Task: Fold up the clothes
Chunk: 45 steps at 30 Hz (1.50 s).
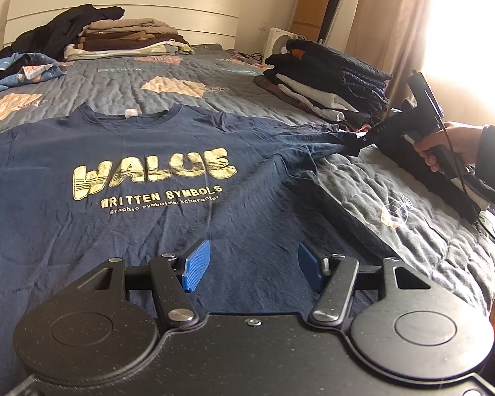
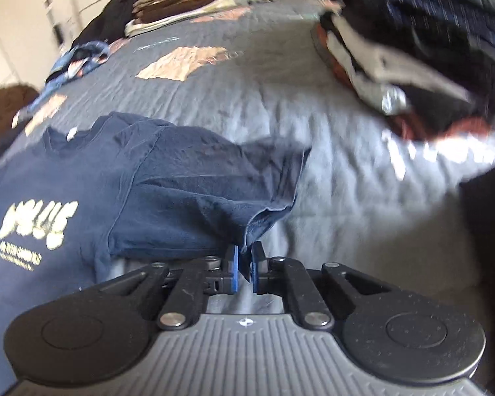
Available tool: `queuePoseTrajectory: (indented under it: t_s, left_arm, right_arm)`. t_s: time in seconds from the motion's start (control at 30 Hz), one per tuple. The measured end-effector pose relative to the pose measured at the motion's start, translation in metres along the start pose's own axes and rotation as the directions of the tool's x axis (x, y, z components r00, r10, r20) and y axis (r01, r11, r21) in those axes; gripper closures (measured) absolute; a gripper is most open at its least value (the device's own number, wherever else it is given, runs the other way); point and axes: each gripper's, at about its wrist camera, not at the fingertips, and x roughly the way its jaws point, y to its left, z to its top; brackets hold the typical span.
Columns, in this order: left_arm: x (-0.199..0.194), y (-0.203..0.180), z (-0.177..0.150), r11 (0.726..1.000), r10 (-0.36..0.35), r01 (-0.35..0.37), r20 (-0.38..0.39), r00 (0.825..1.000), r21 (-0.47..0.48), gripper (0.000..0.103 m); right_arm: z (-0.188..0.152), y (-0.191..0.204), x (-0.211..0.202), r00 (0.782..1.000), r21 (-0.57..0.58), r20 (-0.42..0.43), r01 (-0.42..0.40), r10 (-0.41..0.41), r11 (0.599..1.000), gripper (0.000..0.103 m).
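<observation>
Daylight blew out the window (image 1: 472, 16) at upper right of the left view. The right view was motion-blurred, worst at upper right; fisheye distortion bent both frames' edges.

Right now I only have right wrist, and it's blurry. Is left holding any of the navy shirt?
Observer: No. The left gripper is open, pads apart, over the lower part of the navy T-shirt, gripping nothing.
Operator: Is the shirt laid out flat? I see just one sleeve and a scrap of print.
Observer: Mostly. It lies face up on the quilt, collar toward the headboard, and the print reads WALUE in full.
Operator: How does my pull look from outside?
Observer: The right gripper is shut on the sleeve, stretching it sideways toward the folded stack at the bed's edge.
</observation>
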Motion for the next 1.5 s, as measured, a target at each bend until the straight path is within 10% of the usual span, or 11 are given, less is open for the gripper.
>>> queuePoseTrajectory:
  t_s: [0.13, 0.2, 0.37, 0.5, 0.67, 0.97, 1.5]
  left_arm:
    - [0.001, -0.001, -0.001, 1.000, 0.004, -0.004, -0.001, 1.000, 0.005, 0.044]
    - [0.000, -0.001, 0.000, 1.000, 0.004, -0.004, 0.002, 1.000, 0.002, 0.044]
    - [-0.002, -0.002, 0.002, 1.000, 0.009, -0.009, 0.012, 1.000, -0.005, 0.044]
    - [-0.003, -0.001, 0.003, 0.999, 0.038, -0.038, 0.012, 0.999, -0.010, 0.041]
    - [-0.006, 0.002, 0.005, 0.995, 0.098, -0.097, 0.008, 0.995, -0.034, 0.040]
    - [-0.018, 0.017, 0.008, 0.981, 0.165, -0.165, -0.010, 0.986, -0.099, 0.040]
    - [-0.069, 0.030, -0.011, 0.964, 0.262, -0.261, 0.007, 0.965, -0.051, 0.039]
  right_arm:
    - [-0.009, 0.030, 0.024, 0.956, -0.397, -0.096, 0.220, -0.278, 0.891, 0.097]
    - [-0.016, 0.020, 0.029, 0.942, -0.367, -0.133, 0.241, -0.307, 0.899, 0.096]
    - [-0.023, 0.013, -0.024, 0.998, 0.087, 0.052, -0.026, 0.021, 0.996, 0.092]
    - [-0.048, 0.059, -0.050, 0.925, 0.281, 0.237, -0.359, 0.298, 0.890, 0.076]
    - [-0.084, 0.132, -0.044, 0.888, 0.277, 0.204, -0.455, 0.411, 0.846, 0.068]
    - [-0.146, 0.178, -0.032, 0.950, 0.167, -0.023, -0.304, 0.312, 0.938, 0.065]
    - [-0.213, 0.171, -0.121, 0.992, 0.052, -0.027, -0.120, 0.122, 0.991, 0.064]
